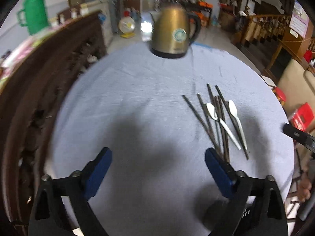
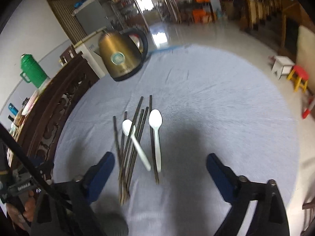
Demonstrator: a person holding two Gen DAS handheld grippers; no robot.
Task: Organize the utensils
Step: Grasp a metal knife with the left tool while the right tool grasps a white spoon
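Observation:
Several dark chopsticks [image 1: 215,118] lie fanned in a loose pile on the pale blue tablecloth [image 1: 137,108], with two white plastic spoons [image 1: 223,124] lying on and beside them. In the left wrist view the pile sits to the right, its near ends beside the right fingertip [image 1: 211,155]. My left gripper [image 1: 158,154] hangs open over bare cloth. In the right wrist view the chopsticks [image 2: 131,143] and spoons [image 2: 156,135] lie ahead, left of centre, and the near ends reach down past the left fingertip [image 2: 109,160]. My right gripper [image 2: 160,160] is open with nothing gripped.
A brass-coloured electric kettle [image 1: 173,33] stands at the table's far edge. A dark carved wooden cabinet [image 1: 39,88] borders the left side, with a green jug [image 1: 36,11] on it. Red stools [image 2: 298,76] stand on the floor to the right. A hand [image 2: 21,210] holds the other gripper.

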